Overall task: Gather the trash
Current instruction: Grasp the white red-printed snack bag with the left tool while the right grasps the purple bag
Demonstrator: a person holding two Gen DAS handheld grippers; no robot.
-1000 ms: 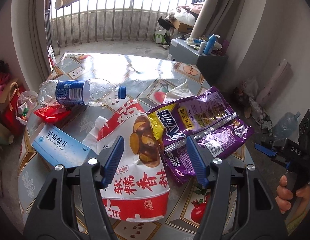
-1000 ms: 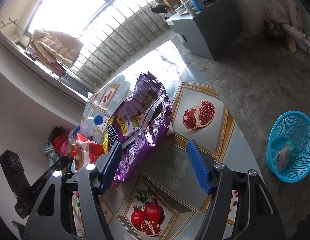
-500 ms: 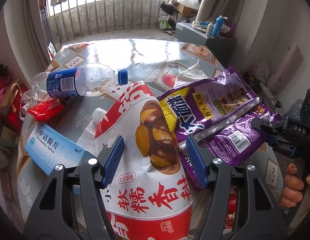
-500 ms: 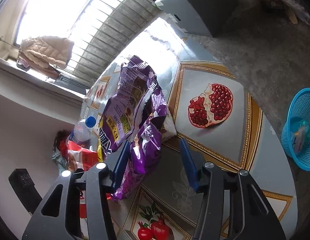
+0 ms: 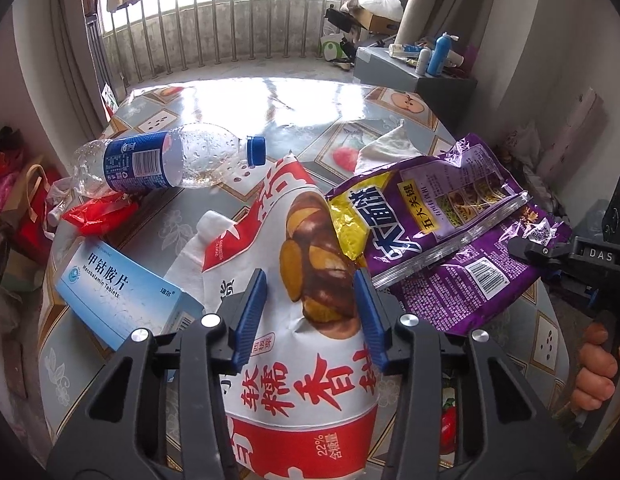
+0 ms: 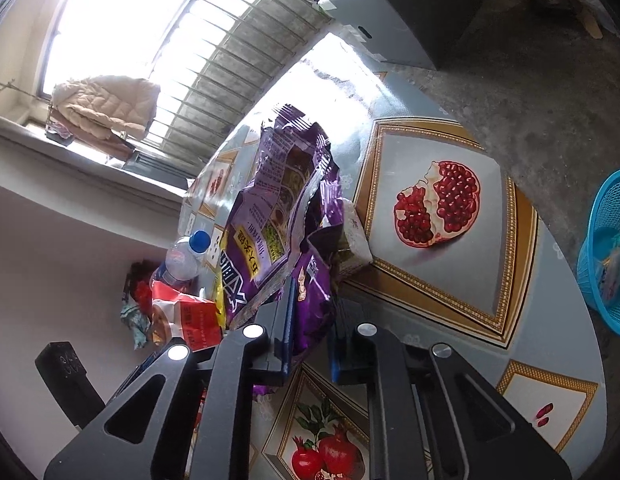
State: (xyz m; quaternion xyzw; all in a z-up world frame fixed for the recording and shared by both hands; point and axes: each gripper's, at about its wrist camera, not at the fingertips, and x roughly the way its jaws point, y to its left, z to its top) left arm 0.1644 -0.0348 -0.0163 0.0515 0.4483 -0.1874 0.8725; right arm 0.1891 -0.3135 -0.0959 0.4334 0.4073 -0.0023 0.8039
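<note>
A red and white snack bag lies on the table in front of me, and my left gripper has its blue fingers on either side of its bulging middle, half closed and touching it. A purple snack bag lies to its right. My right gripper is shut on the purple bag's lower edge; it shows in the left wrist view at the bag's right corner. A clear plastic bottle with a blue cap lies at the left.
A blue medicine box, a red wrapper and white tissue lie on the fruit-patterned table. A blue basket holding some trash stands on the floor to the right. A grey cabinet stands behind.
My left gripper moved forward over the red and white bag and narrowed around it. My right gripper closed on the purple bag's edge and the bag has crumpled upward.
</note>
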